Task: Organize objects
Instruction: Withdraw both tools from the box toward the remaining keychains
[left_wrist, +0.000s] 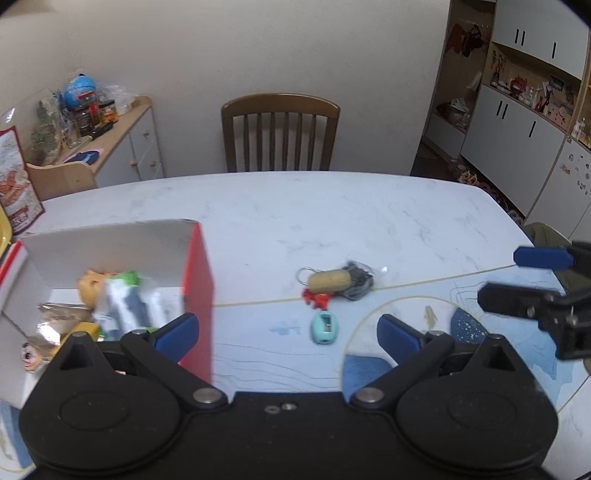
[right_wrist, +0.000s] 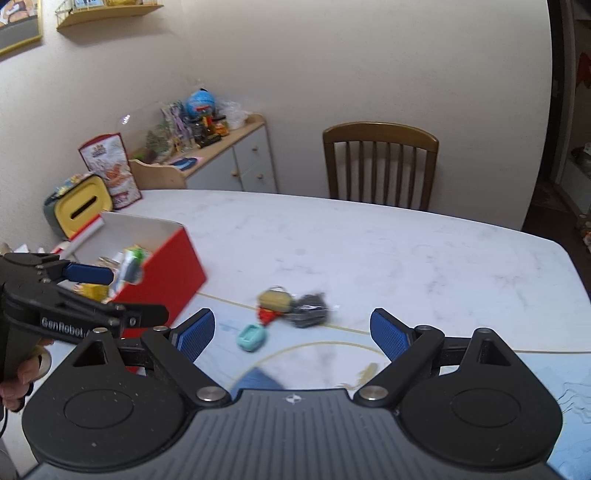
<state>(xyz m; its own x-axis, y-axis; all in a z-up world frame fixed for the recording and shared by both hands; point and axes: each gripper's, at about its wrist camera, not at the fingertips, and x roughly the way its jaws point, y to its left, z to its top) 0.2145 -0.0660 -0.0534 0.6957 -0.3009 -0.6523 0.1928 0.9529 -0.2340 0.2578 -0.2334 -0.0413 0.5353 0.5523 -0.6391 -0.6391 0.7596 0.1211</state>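
1. Soft, even indoor light; no hard shadows or glare on the pale table (left_wrist: 332, 221).
2. Motion blur smears the red box (left_wrist: 197, 295) and small table items.
3. Fisheye bending curves the edges; corners vignette dark.

Open red cardboard box with white inside (left_wrist: 197, 280), at 9 o'clock on table, holds blurred packets and toys. Tan oval keychain with metal ring (left_wrist: 328, 279), red toy (left_wrist: 318, 300), dark bagged item (left_wrist: 356, 282) clustered centre; teal sharpener-like piece (left_wrist: 325, 326) at their 6 o'clock.
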